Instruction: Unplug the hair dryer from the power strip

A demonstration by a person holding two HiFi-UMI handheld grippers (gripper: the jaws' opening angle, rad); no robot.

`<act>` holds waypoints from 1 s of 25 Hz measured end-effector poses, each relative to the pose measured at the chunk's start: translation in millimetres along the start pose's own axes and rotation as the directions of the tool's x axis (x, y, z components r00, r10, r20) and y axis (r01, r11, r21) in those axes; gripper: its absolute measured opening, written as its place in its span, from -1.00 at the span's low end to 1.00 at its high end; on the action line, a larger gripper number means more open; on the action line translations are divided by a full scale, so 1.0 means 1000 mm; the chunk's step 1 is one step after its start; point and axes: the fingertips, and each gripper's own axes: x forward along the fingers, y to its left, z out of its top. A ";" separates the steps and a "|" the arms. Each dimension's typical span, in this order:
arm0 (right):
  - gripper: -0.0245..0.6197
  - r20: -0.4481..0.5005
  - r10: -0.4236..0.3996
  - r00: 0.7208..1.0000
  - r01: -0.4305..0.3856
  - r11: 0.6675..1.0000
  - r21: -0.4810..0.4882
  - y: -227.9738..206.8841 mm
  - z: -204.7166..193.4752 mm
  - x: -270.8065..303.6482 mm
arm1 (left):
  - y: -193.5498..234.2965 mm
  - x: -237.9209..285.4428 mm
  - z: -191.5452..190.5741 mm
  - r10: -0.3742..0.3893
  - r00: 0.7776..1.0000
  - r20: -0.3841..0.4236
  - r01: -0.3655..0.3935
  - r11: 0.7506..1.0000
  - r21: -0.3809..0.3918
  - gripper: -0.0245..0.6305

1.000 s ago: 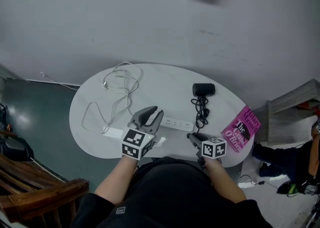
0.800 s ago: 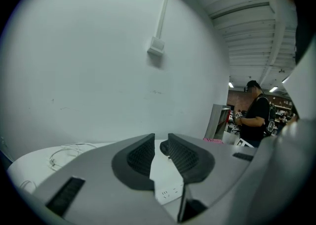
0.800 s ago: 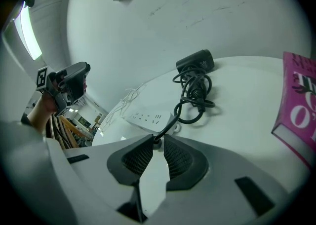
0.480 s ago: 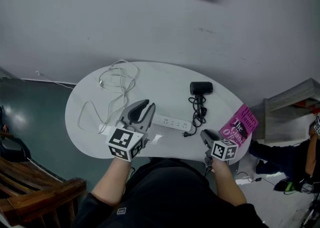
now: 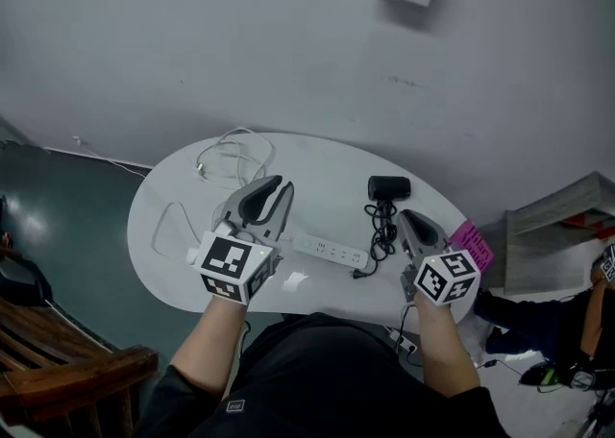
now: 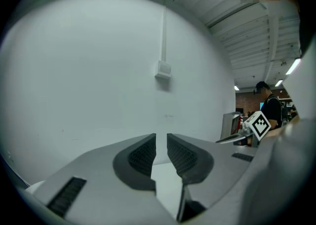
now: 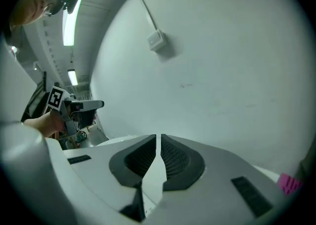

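ok so the bit that matters: the black plug point(image 5: 359, 273) on the end of the hair dryer's black cord point(image 5: 384, 228) is lying on the white oval desk point(image 5: 317, 162), just off the right-hand end of the long white power strip point(image 5: 332, 254). It looks like it isn't in any socket, so I'd call the unplugging basically done.

The strip's long axis runs left to right across the desk, dipping a little toward the person at its right end. The small black hair dryer point(image 5: 389, 187) sits on the far side of the strip near the wall, its body lying crosswise too. Can't tell which end is the nozzle.

The plug lies between the two hands, clearly nearer the right gripper point(image 5: 408, 218), just to its left and closer to the person.

The left gripper point(image 5: 274, 186) hangs over the strip's left end. Both are held up off the desk, aimed at the wall, holding nothing. Their jaws have just been closing: the left has a narrow gap, the right only a sliver.
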 end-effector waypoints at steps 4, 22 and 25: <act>-0.79 0.156 0.064 0.986 -0.050 0.994 -0.092 0.031 0.069 0.005 | 0.005 -0.004 0.026 0.015 0.999 0.045 -0.015 1.000 0.009 -0.70; -0.82 0.415 0.078 0.906 0.039 0.963 -0.266 0.070 0.170 -0.022 | 0.004 -0.011 0.072 0.038 0.988 0.148 -0.046 0.998 0.052 -0.72; -0.82 0.399 0.071 0.914 0.034 0.967 -0.252 0.067 0.161 -0.022 | 0.005 -0.010 0.062 0.041 0.991 0.128 -0.046 0.998 0.038 -0.72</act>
